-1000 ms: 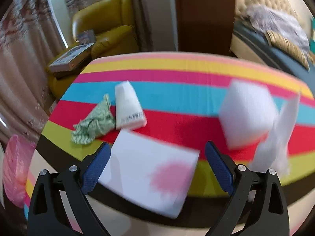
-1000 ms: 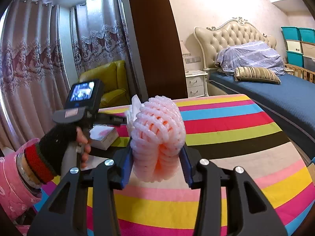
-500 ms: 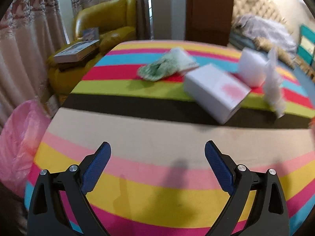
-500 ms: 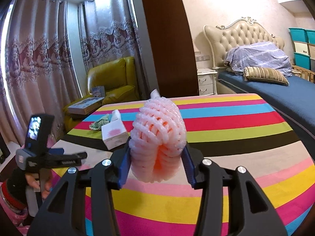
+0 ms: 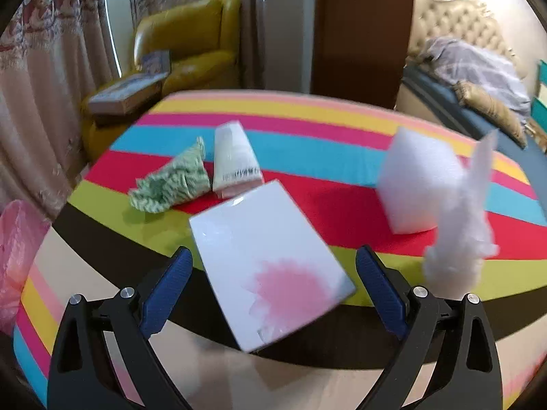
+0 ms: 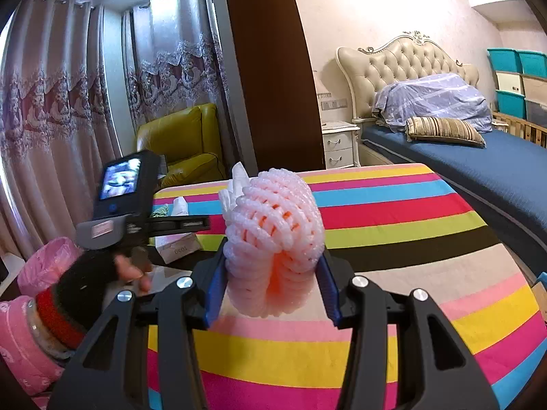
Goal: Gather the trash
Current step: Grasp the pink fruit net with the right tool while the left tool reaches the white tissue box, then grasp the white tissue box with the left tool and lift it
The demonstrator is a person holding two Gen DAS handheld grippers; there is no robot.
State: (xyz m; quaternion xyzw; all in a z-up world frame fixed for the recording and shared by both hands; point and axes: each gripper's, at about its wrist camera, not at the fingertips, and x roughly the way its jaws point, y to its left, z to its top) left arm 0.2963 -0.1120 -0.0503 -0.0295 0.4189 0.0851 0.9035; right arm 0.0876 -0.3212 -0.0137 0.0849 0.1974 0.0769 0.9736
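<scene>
Gripping a pink foam net at frame centre, the right tool has its pads pressed against both sides. The left tool stands apart, empty, over a white box on the striped tabletop. Beyond lie a green cloth, a white tube and, blurred, probably foam scraps.

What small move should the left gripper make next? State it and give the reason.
Probably ease the left gripper down and close on the white box with the pink print. Its jaws stand open and empty, with the box framed between them on the striped table. The right gripper is already shut on the pink foam net, so the box seems to be the left's pick.
</scene>
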